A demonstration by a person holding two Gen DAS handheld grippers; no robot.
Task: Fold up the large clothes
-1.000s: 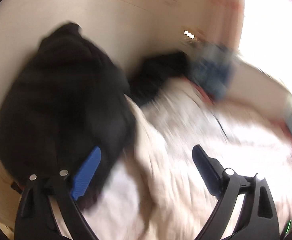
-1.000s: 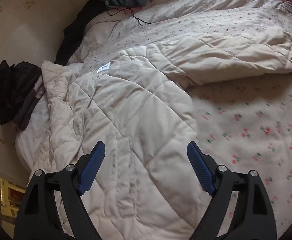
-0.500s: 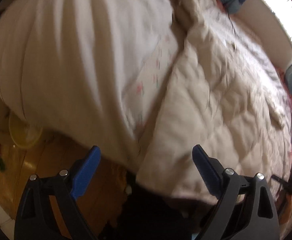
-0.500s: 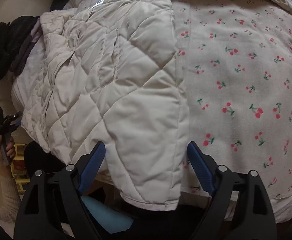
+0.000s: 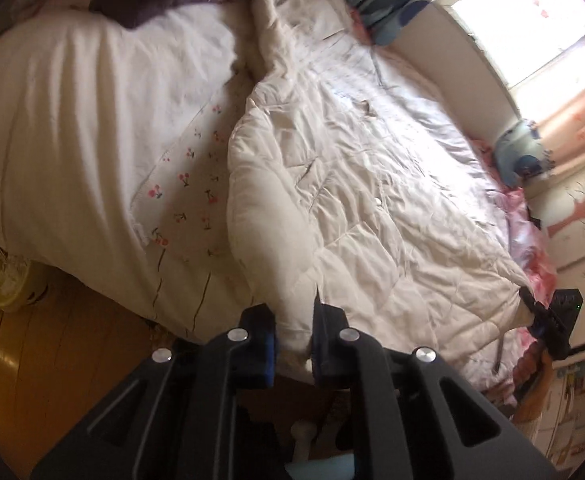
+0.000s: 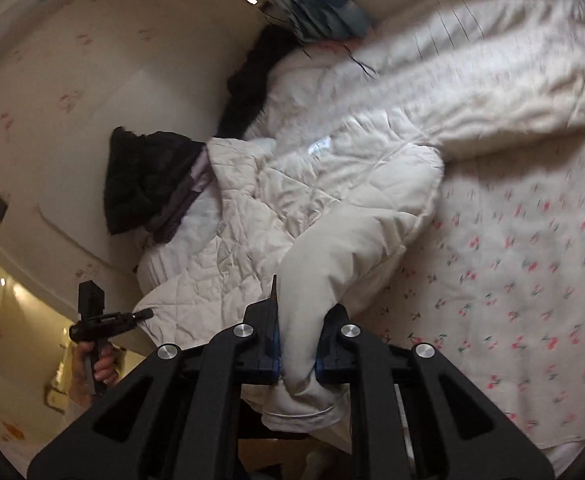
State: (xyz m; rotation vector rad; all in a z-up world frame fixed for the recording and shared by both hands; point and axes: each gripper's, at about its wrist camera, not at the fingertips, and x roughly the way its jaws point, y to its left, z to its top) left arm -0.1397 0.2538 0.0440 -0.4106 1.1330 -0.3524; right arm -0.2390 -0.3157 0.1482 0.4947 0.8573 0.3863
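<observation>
A large cream quilted coat [image 5: 372, 184] lies spread on the bed; it also shows in the right wrist view [image 6: 324, 208]. My left gripper [image 5: 292, 344] is shut on one bottom corner of the coat at the bed's near edge. My right gripper [image 6: 297, 354] is shut on the other bottom corner, a fold of cream fabric bulging between its jaws. Each gripper shows small in the other's view: the right one [image 5: 548, 320] at the coat's far corner, the left one [image 6: 104, 316] at the lower left.
The bed has a white sheet with red cherry print [image 6: 524, 248]. A dark heap of clothes [image 6: 148, 176] lies at the bed's left end by the wall. A cream duvet [image 6: 472, 80] lies behind. A yellow basin [image 5: 0, 272] stands on the wooden floor.
Both grippers were open above the coat's lower edge. They have come down to its two bottom corners and shut on the fabric.
</observation>
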